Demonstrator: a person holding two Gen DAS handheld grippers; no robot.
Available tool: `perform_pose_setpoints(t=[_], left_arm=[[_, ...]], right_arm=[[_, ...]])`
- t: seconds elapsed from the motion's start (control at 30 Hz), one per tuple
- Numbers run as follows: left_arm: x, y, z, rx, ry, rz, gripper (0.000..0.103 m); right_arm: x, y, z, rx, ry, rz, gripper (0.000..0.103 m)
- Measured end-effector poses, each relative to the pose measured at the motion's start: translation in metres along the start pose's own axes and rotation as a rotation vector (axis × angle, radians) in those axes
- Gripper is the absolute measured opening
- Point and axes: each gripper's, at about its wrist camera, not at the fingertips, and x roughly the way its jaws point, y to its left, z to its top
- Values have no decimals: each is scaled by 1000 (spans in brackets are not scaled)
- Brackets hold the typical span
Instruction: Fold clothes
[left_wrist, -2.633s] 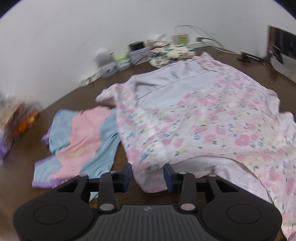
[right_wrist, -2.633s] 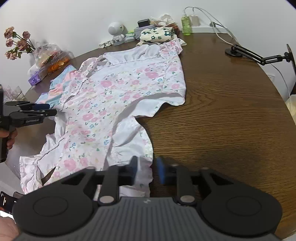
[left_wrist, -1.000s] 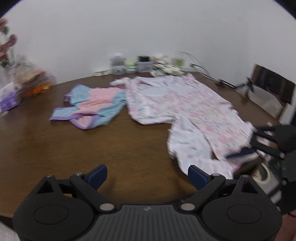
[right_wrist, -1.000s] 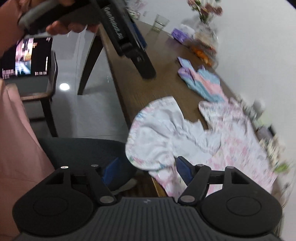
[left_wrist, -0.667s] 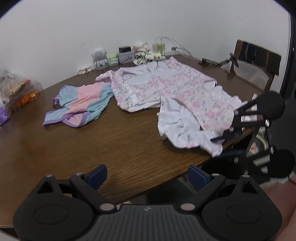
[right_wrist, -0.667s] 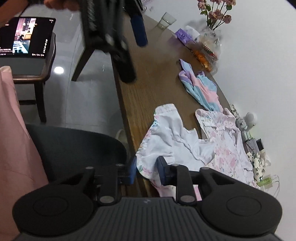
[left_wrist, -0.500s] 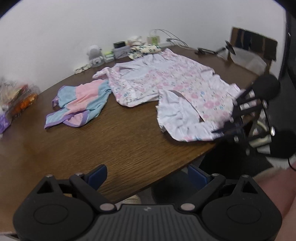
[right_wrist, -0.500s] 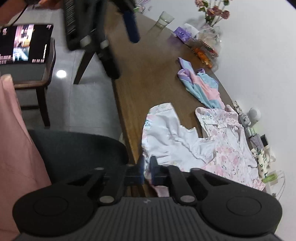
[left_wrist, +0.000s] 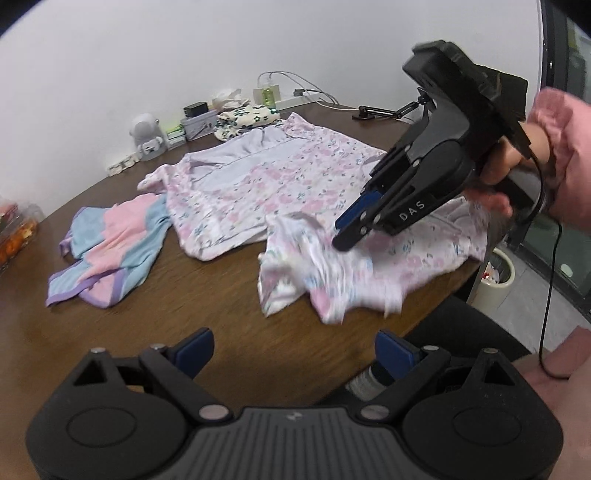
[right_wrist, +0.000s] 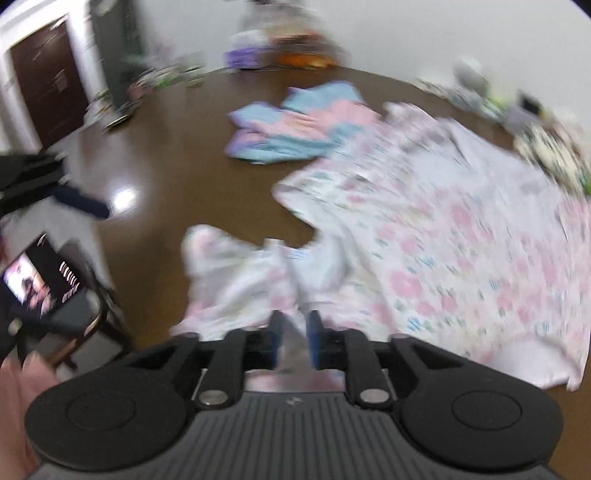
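Observation:
A white and pink floral dress (left_wrist: 280, 181) lies spread across the dark wooden table (left_wrist: 207, 302), its ruffled hem bunched near the table's front edge. My right gripper (left_wrist: 341, 240) is shut on that hem and holds it lifted, blurred by motion. In the right wrist view the hem fabric (right_wrist: 255, 280) runs up from between the closed fingers of the right gripper (right_wrist: 294, 334). My left gripper (left_wrist: 295, 350) stands wide open over the table's near edge with nothing between its fingers. A pink, blue and purple garment (left_wrist: 110, 236) lies crumpled to the dress's left.
Small items line the back wall: a grey toy figure (left_wrist: 147, 138), a box (left_wrist: 199, 118), a folded floral cloth (left_wrist: 247, 114), a green bottle (left_wrist: 266, 94) and cables. A black desk arm (left_wrist: 388, 110) sits at back right. A bin (left_wrist: 495, 269) stands on the floor.
The right gripper, shut on the dress hem, has lifted it and swung in over the table toward the dress body. The left gripper stayed open and shifted closer.

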Motion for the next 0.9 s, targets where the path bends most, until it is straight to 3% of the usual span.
perform_pose_setpoints(t=[0.1,0.2,0.43,0.53,0.57,0.63,0.67,0.7,0.73,0.77,0.8,0.83,0.87,0.9], left_arm=[[7,2,10,-4,-18,-21,91],[15,4,23,-11,-42,-29,84],[45,10,44,-61,-23,-60,84],[64,12,45,-67,22,-57,83],[71,13,44,-73,38,-62,79],[84,14,43,-86,72,-72,59],[89,15,41,-91,92,-88,30],[94,15,40,-94,112,-112,10],[93,13,38,-88,113,-115,10],[92,11,37,-79,109,-112,8],[89,8,35,-71,115,-110,7],[86,5,33,-64,123,-108,7],[84,2,31,-56,130,-106,7],[81,0,29,-48,138,-104,7]], right_arm=[[-22,-21,-13,112,-88,24,37],[-61,-31,-34,141,-183,-41,37],[-104,-43,-87,191,-200,-165,44],[-114,-51,-111,251,-189,-222,53],[-117,-55,-119,280,-185,-224,54],[-119,-63,-129,327,-182,-211,56],[-119,-66,-134,347,-182,-200,57],[-117,-67,-137,357,-178,-188,57],[-113,-67,-140,364,-171,-178,57],[-110,-67,-142,371,-165,-167,52],[-109,-67,-143,371,-164,-166,28],[-110,-66,-142,367,-165,-169,16],[-110,-66,-141,364,-165,-171,6],[-111,-65,-141,361,-166,-174,5]])
